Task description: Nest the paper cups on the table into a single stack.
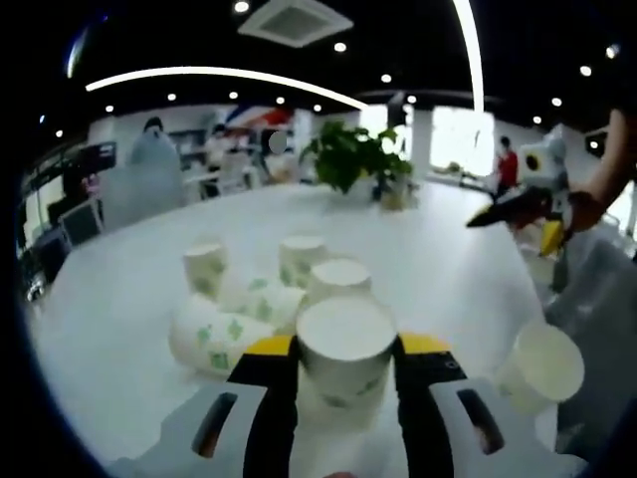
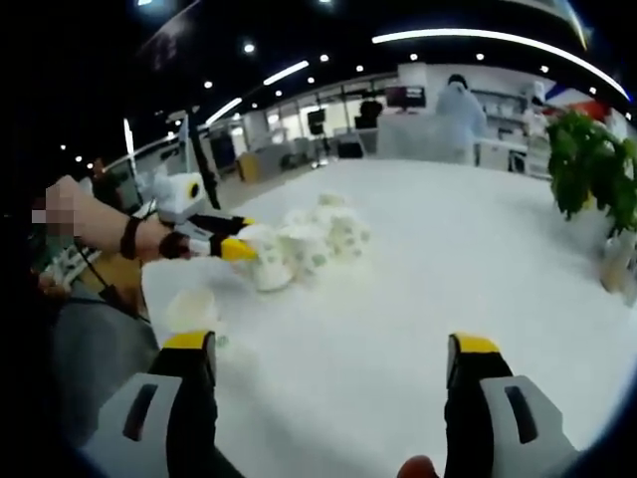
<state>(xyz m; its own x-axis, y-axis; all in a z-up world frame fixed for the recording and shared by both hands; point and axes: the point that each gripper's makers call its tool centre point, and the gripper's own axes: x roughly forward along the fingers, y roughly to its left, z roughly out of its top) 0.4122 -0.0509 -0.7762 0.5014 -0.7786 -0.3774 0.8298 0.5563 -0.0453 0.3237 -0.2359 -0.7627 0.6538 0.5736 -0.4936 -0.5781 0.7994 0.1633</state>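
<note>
Dark ceiling point(image 1: 398, 20) with curved light strips point(image 1: 219, 75) above an open office, potted plant point(image 1: 353, 154).

Left tool point(image 1: 346, 373) clamped, right tool point(image 2: 330, 373) agape.

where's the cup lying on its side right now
In the left gripper view, the tipped cup lies on the white table, left of the cup held between the left gripper jaws.
</note>
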